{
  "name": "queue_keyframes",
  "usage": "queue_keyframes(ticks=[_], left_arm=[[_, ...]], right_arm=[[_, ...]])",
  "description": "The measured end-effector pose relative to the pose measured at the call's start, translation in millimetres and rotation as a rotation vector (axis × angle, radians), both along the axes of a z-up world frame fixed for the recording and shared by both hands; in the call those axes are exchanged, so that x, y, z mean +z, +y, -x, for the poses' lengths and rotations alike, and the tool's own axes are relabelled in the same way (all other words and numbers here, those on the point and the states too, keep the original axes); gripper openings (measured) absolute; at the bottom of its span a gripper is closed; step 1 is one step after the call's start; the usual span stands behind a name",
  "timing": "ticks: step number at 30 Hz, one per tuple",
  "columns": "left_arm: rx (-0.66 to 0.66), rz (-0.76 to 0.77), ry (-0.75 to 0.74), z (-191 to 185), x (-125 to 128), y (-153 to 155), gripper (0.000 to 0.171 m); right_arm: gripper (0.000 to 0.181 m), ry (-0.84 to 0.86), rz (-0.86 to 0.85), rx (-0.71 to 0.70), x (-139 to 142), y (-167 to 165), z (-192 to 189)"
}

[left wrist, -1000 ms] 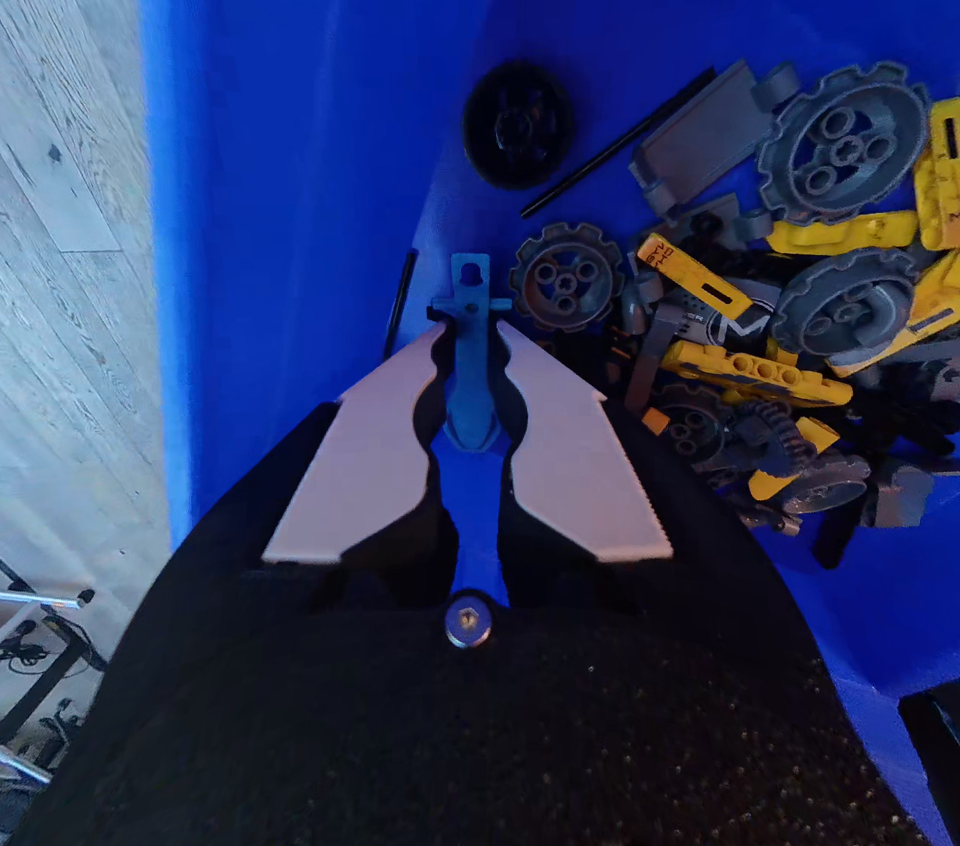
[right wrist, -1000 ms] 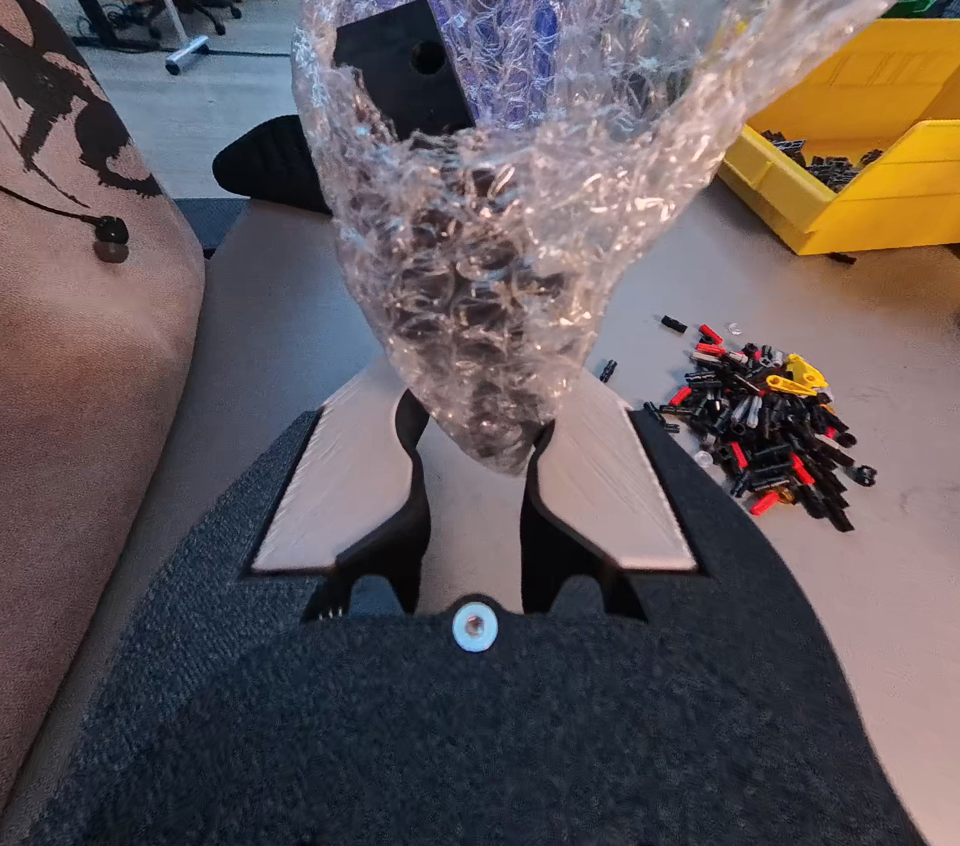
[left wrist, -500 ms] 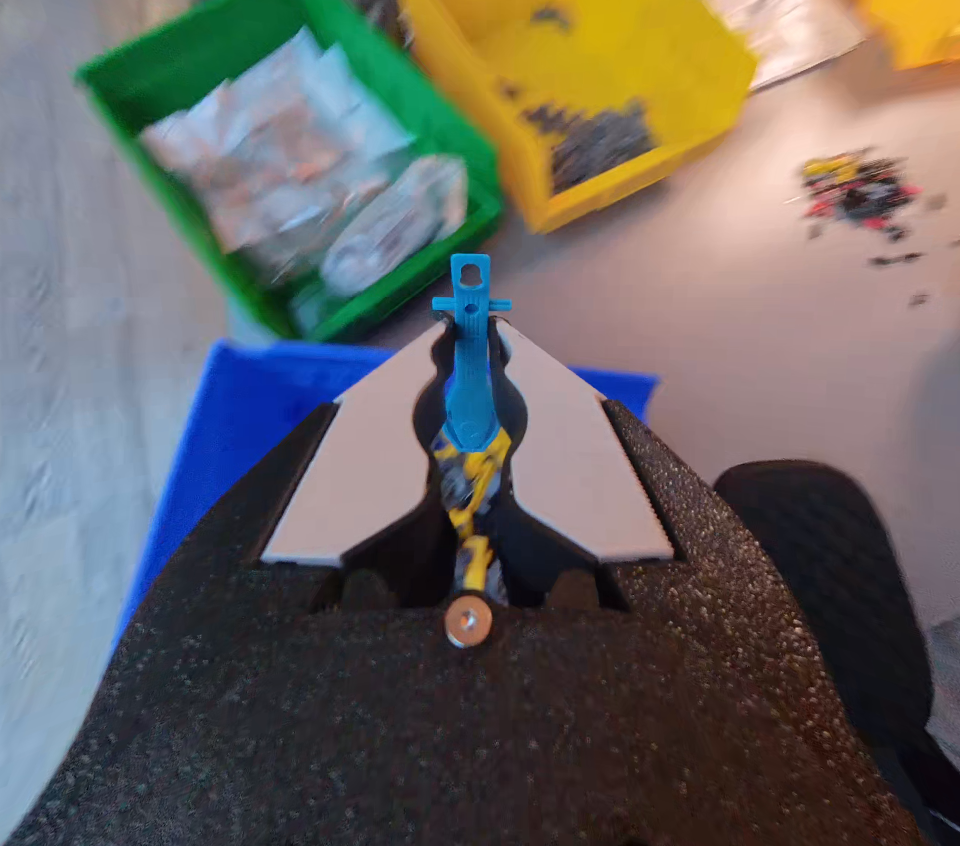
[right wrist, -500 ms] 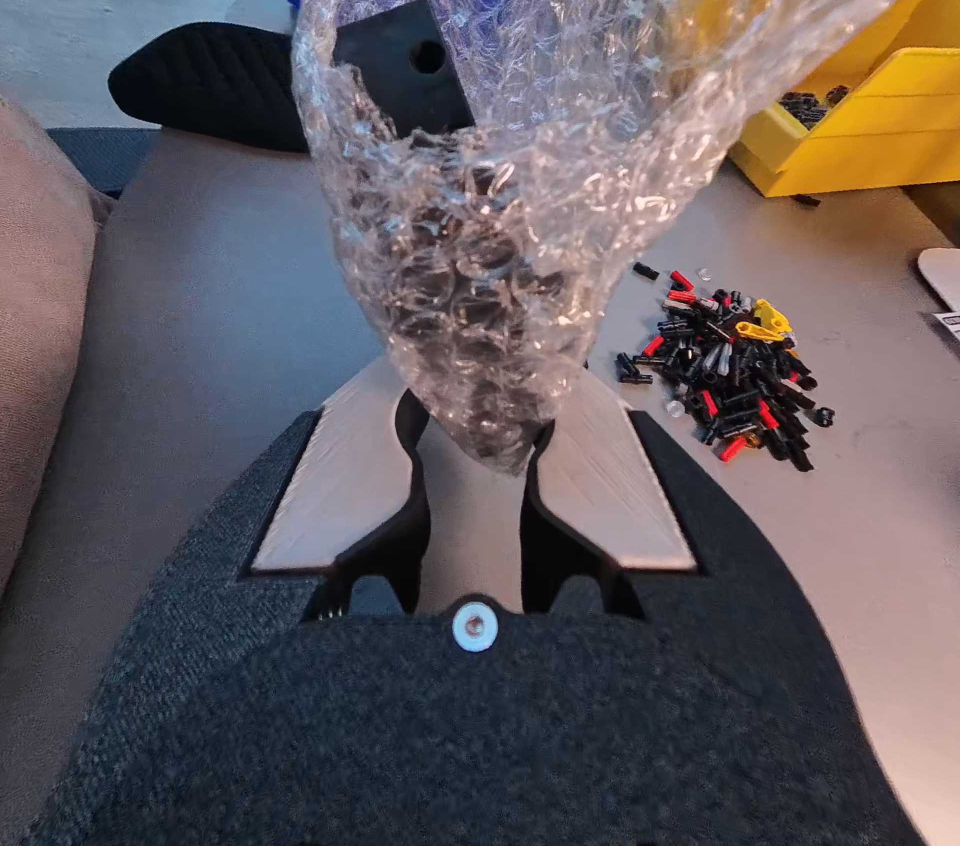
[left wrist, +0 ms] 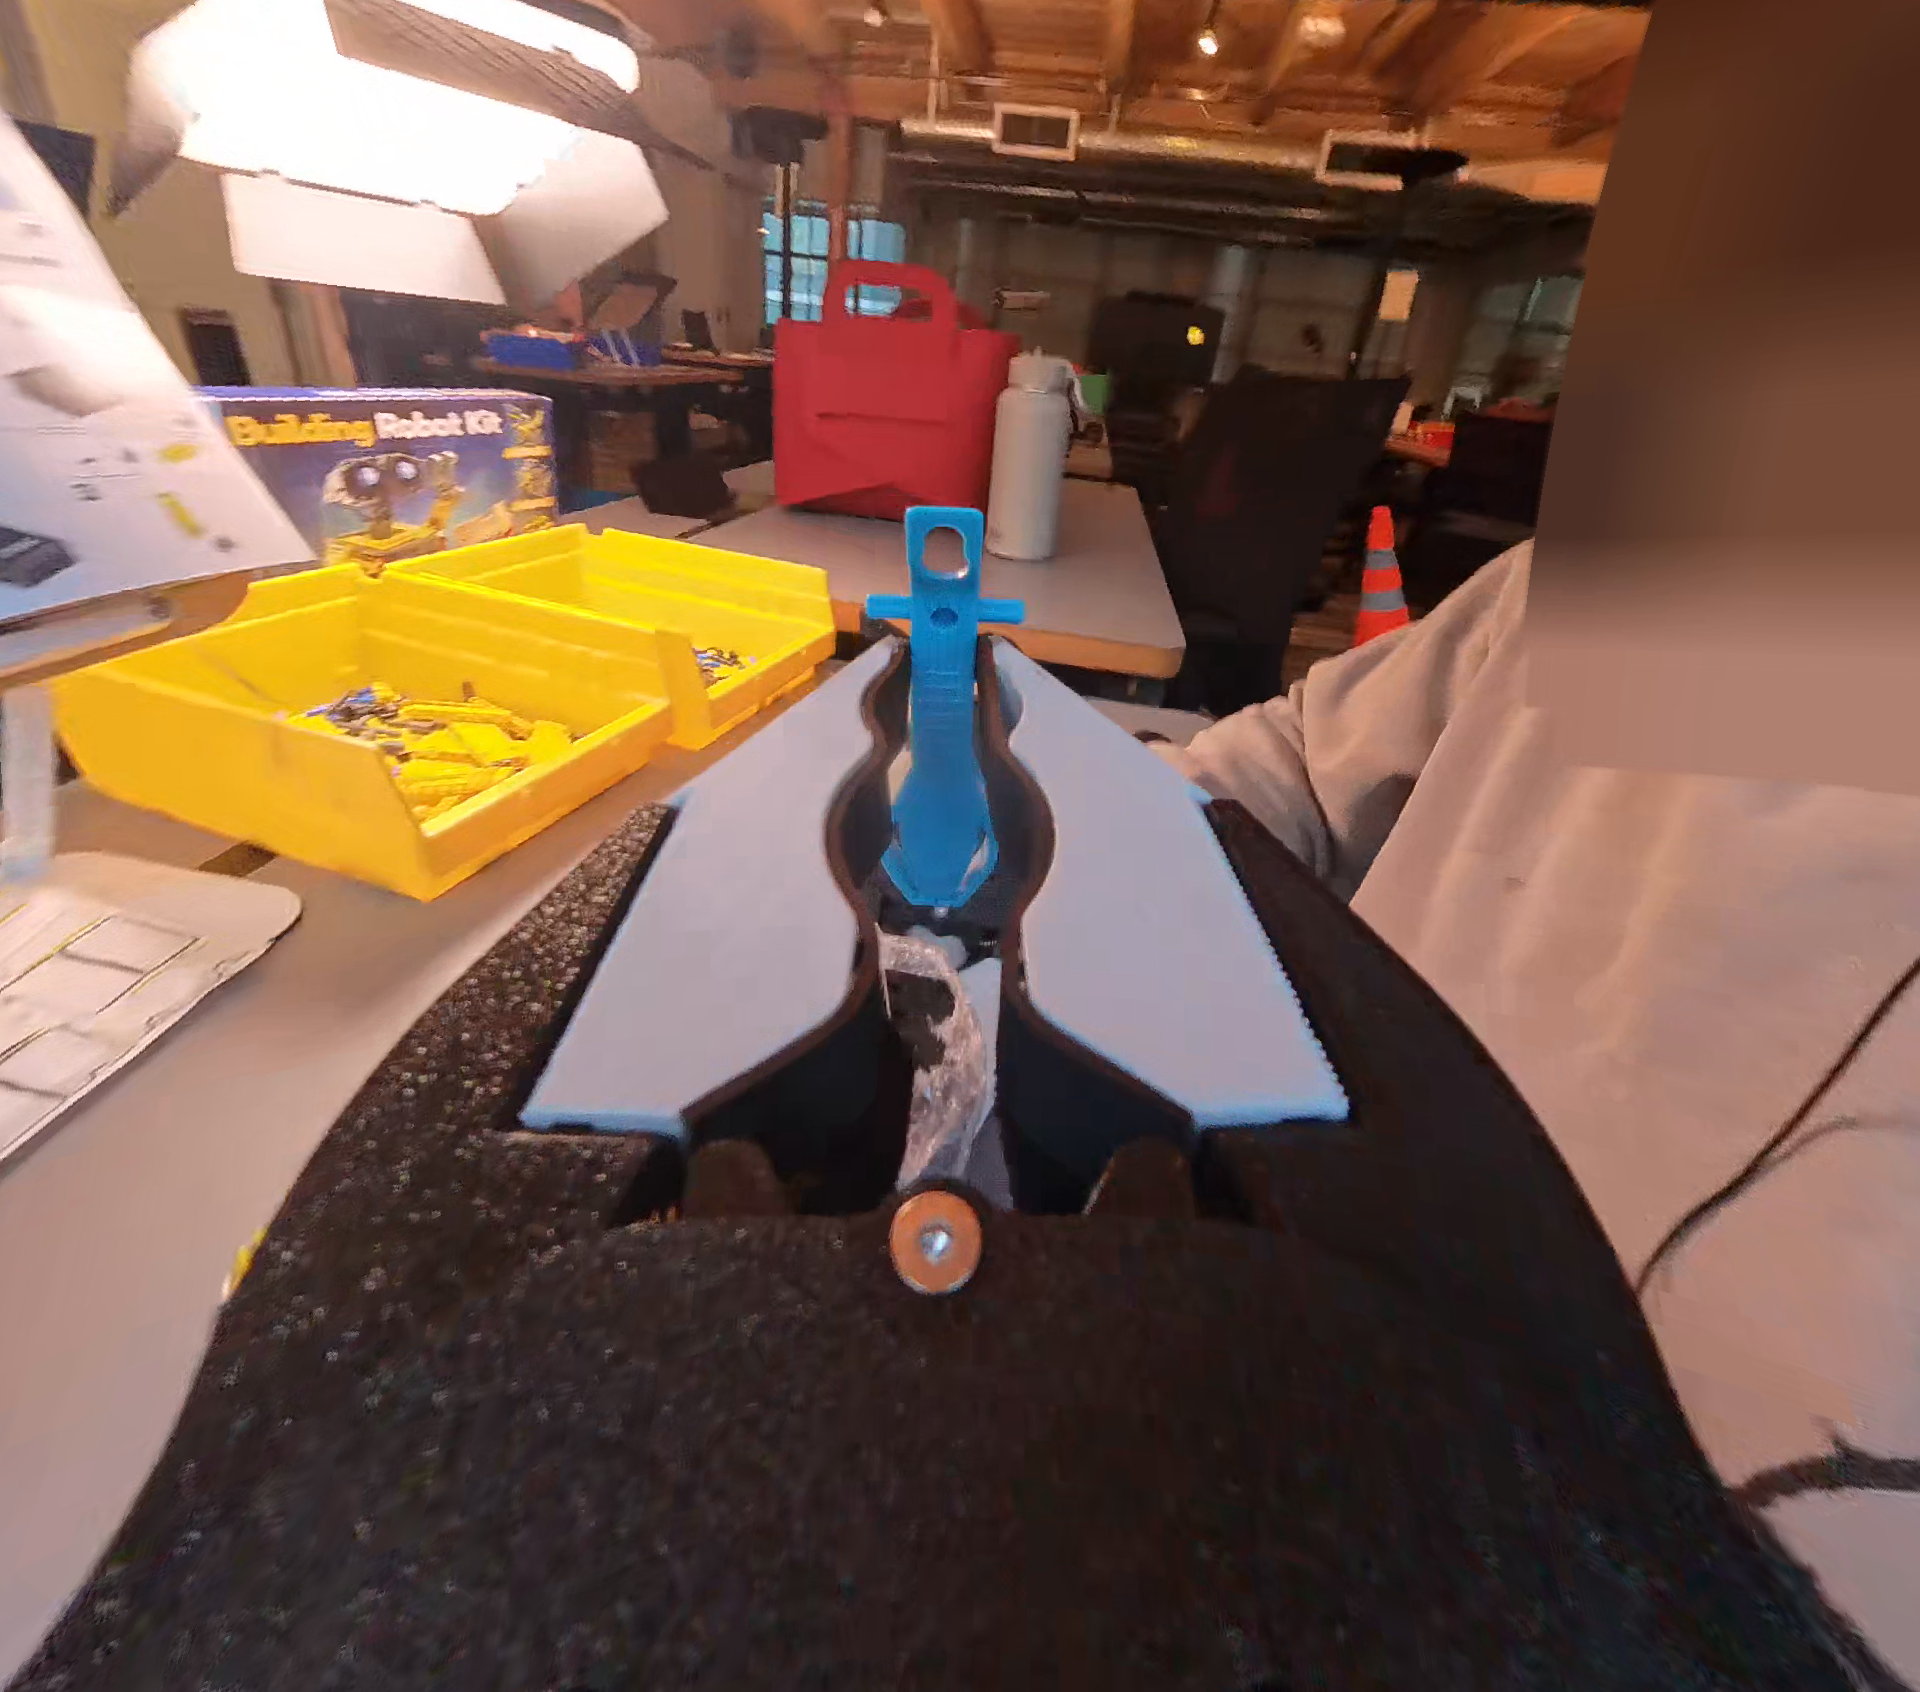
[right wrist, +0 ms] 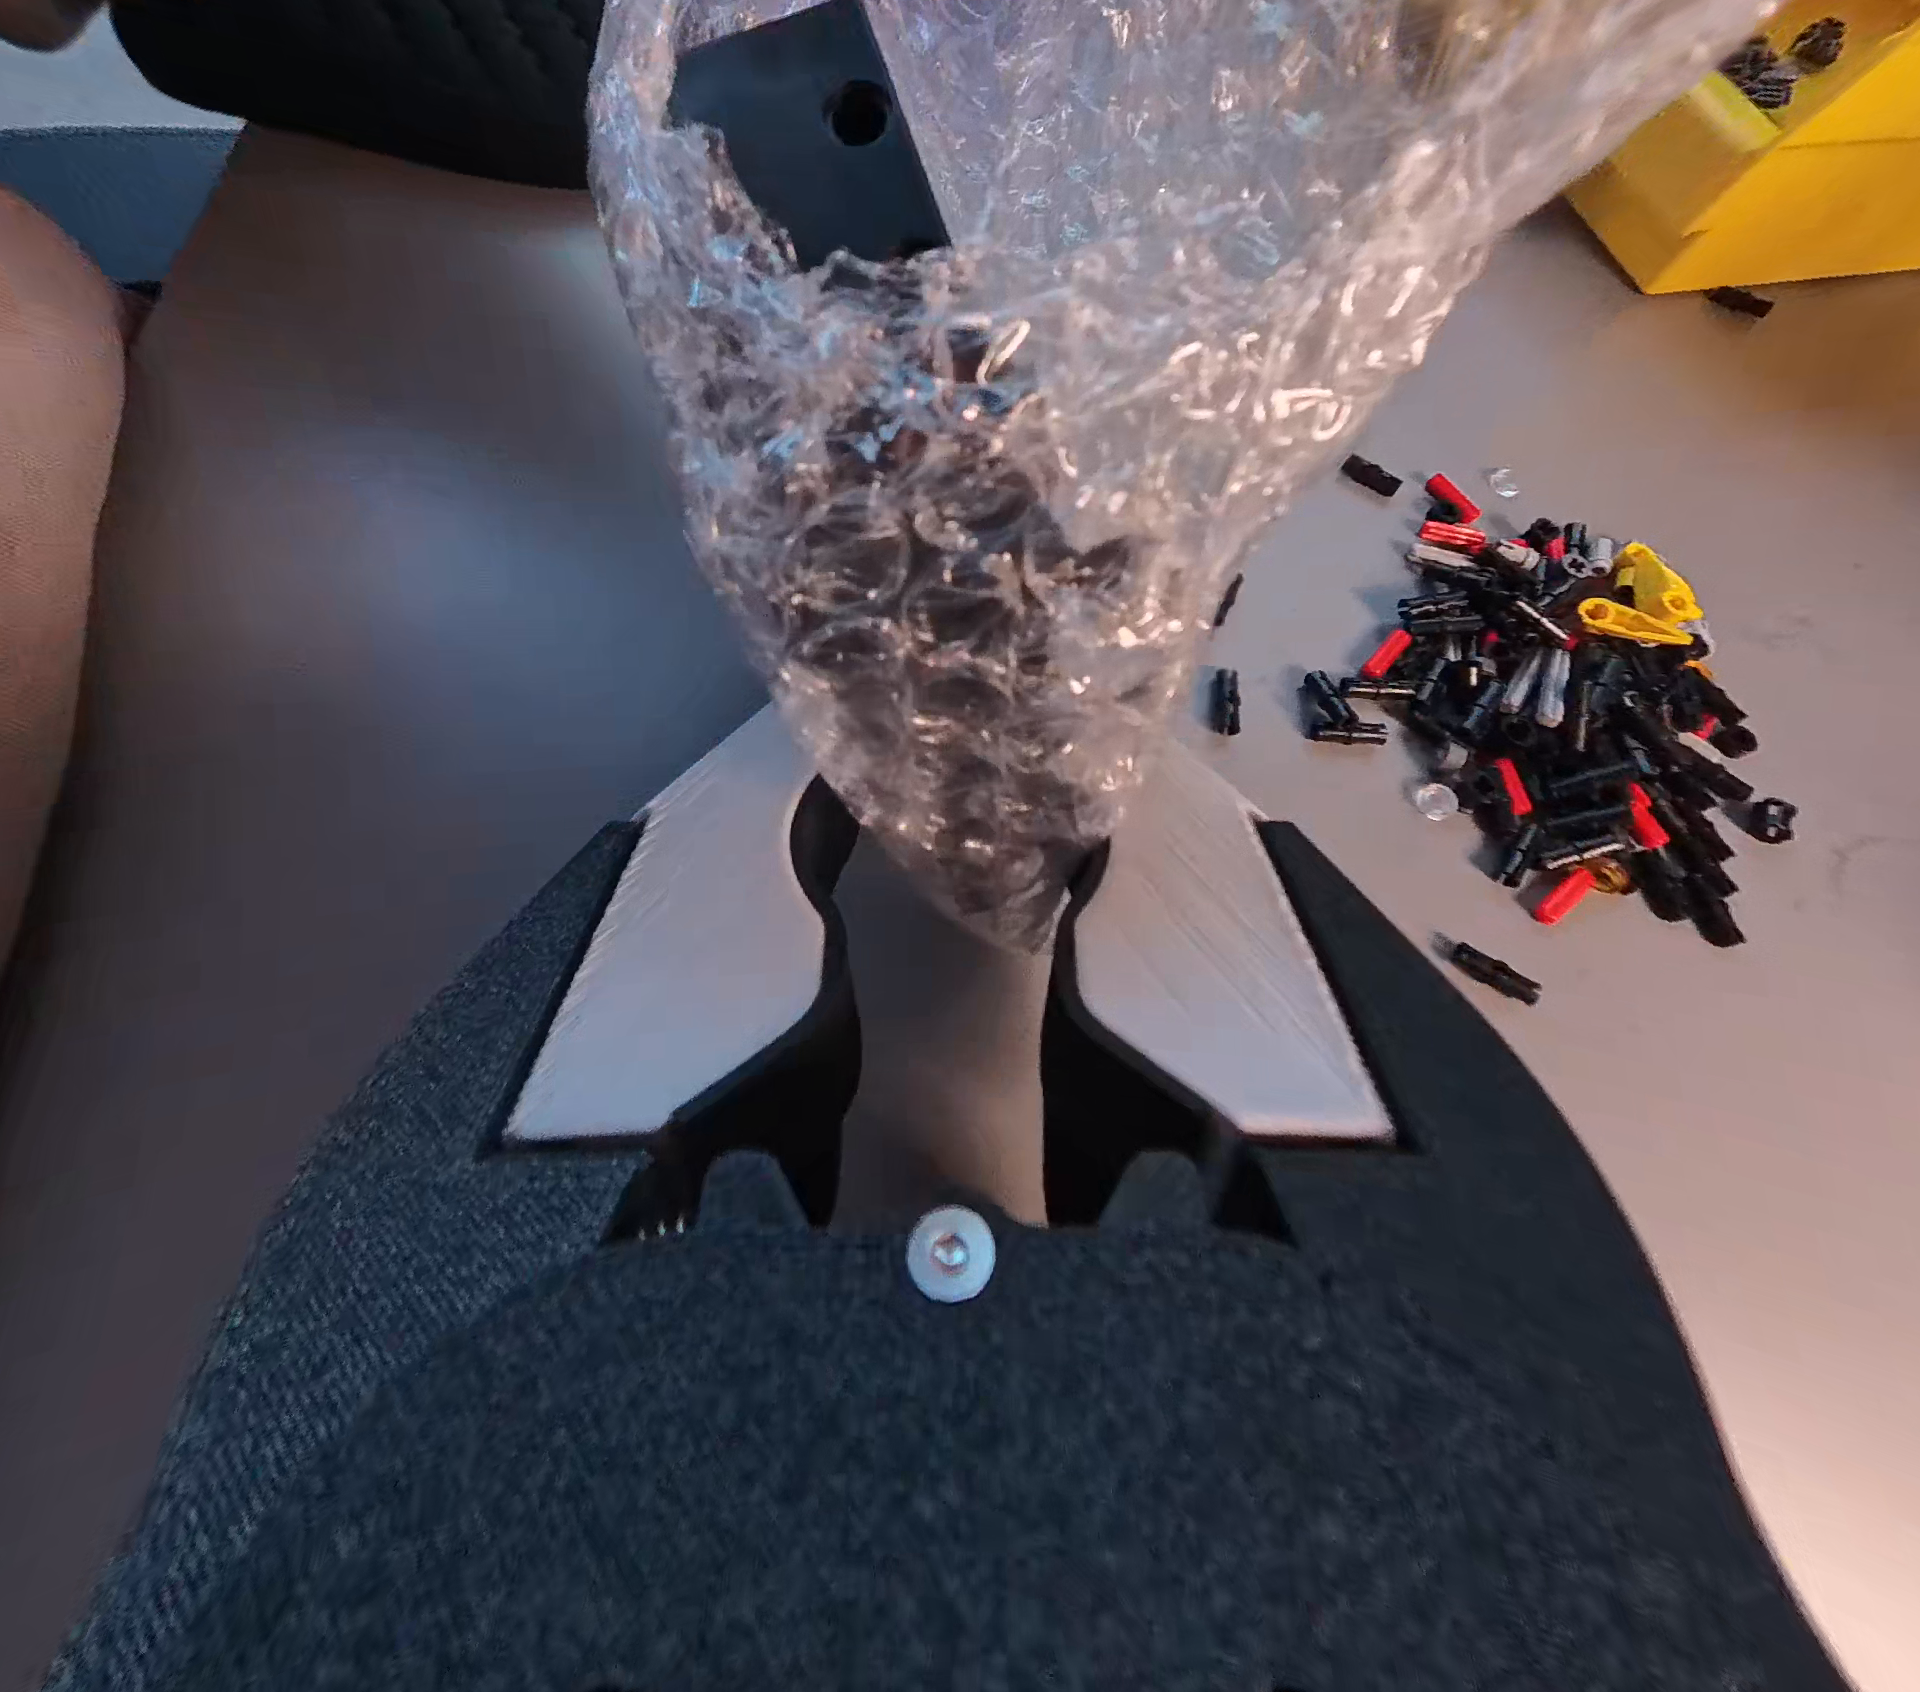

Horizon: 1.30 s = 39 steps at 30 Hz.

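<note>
Blue plastic fills the middle of the left wrist view: a small tool (left wrist: 940, 707) with a ring at its top and a short crossbar stands upright between the fingers of the left gripper (left wrist: 940, 676), which is clamped on its shaft. It looks light and stiff — a hard piece that would slip little in a pinch at the narrow shaft, below the crossbar. Under it, at 6 o'clock, a strip of clear crinkled wrap (left wrist: 940, 1060) shows in the gap. At 9 o'clock sit two yellow bins (left wrist: 343, 759) with small parts inside, and behind them a printed box (left wrist: 384, 463). At 12 o'clock, farther off, a red bag (left wrist: 888, 406) and a white bottle (left wrist: 1023, 468) stand on another table. A pale sleeve (left wrist: 1382, 749) crosses at 3 o'clock.

In the right wrist view, the right gripper (right wrist: 961, 811) pinches the narrow lower end of a clear bubble-wrap bag (right wrist: 1039, 292); its fingertips are hidden behind the plastic, yet the bag's neck is squeezed between them. The bag holds a black block (right wrist: 810, 136) with a round hole, plus darker pieces lower down that I cannot make out. It looks soft, crinkly and slippery — likely to sag or slide unless taken at a gathered end. On the grey table (right wrist: 416, 603) at 3 o'clock lies a pile of small pegs (right wrist: 1558, 707), black, red, grey and yellow, just beside the bag. A yellow bin (right wrist: 1766, 188) is at 2 o'clock, and a black chair back (right wrist: 364, 11) at 10 o'clock.
</note>
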<state>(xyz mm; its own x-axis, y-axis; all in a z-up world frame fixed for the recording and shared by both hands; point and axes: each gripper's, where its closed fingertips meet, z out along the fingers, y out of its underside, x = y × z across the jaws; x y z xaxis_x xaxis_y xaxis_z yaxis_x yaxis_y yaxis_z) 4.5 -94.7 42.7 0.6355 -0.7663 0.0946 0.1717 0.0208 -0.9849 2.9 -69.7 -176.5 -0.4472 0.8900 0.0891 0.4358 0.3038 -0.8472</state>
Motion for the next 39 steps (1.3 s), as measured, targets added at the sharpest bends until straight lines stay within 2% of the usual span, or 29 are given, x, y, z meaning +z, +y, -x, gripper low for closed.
queue_keyframes(ticks=[3,5,11,12,13,14,16,20,22,24,26,27,30,32,34,36,39], left_arm=[[-0.024,-0.002,0.192,-29.5,-38.9,16.1,0.011],[-0.027,0.018,0.303,-34.0,-59.4,21.4,0.011],[0.039,0.018,0.495,-22.5,-86.0,28.3,0.011],[0.048,0.019,0.518,-22.1,-88.9,27.6,0.013],[0.055,0.029,0.53,-21.7,-91.0,26.6,0.025],[0.046,0.055,0.525,-22.1,-91.9,24.2,0.041],[0.043,0.103,0.491,-18.6,-89.3,19.0,0.056],[0.093,0.164,0.418,6.0,-83.9,7.8,0.06],[0.142,0.307,0.383,24.3,-103.2,7.5,0.056],[0.119,0.452,0.259,27.1,-122.6,6.9,0.052],[0.042,0.517,0.143,16.4,-126.7,2.8,0.012],[0.036,0.508,0.154,16.3,-126.1,1.0,0.002],[0.088,0.504,0.242,33.5,-117.2,-2.9,0.0],[0.09,0.512,0.227,38.7,-111.9,-5.3,0.0],[0.046,0.594,0.231,34.1,-127.5,-11.2,0.001],[0.045,0.613,0.146,33.3,-126.5,-11.3,0.001],[0.073,0.607,0.019,38.7,-112.6,-7.0,0.001]], right_arm=[[0.029,0.002,-0.007,0.016,-0.2,-3.1,-1.4],[0.029,0.0,-0.007,0.029,-0.6,-4.9,-3.5],[0.029,0.006,-0.011,0.07,-0.2,-9.6,-7.5],[0.029,0.005,-0.011,0.072,-0.3,-9.9,-7.5],[0.029,0.006,-0.009,0.072,-0.1,-9.8,-7.6],[0.029,0.007,-0.005,0.071,0.4,-9.7,-7.6],[0.029,0.005,0.007,0.07,1.0,-8.9,-8.0],[0.029,0.004,0.004,0.069,0.9,-6.2,-9.6],[0.029,0.006,-0.001,0.072,0.9,-6.2,-10.1],[0.029,0.009,-0.007,0.079,1.1,-7.5,-10.3],[0.029,-0.008,-0.024,0.082,-2.8,-8.2,-10.2],[0.03,-0.021,-0.024,0.085,-4.8,-8.5,-10.8],[0.031,-0.054,0.012,0.121,-6.2,-9.7,-19.7],[0.033,-0.096,0.053,0.177,-6.3,-11.7,-33.0],[0.051,-0.096,0.06,0.185,-3.6,-8.1,-38.3],[0.069,-0.046,0.087,0.171,11.6,-8.2,-35.0],[0.075,0.114,0.064,0.168,52.1,-19.2,-28.9]])
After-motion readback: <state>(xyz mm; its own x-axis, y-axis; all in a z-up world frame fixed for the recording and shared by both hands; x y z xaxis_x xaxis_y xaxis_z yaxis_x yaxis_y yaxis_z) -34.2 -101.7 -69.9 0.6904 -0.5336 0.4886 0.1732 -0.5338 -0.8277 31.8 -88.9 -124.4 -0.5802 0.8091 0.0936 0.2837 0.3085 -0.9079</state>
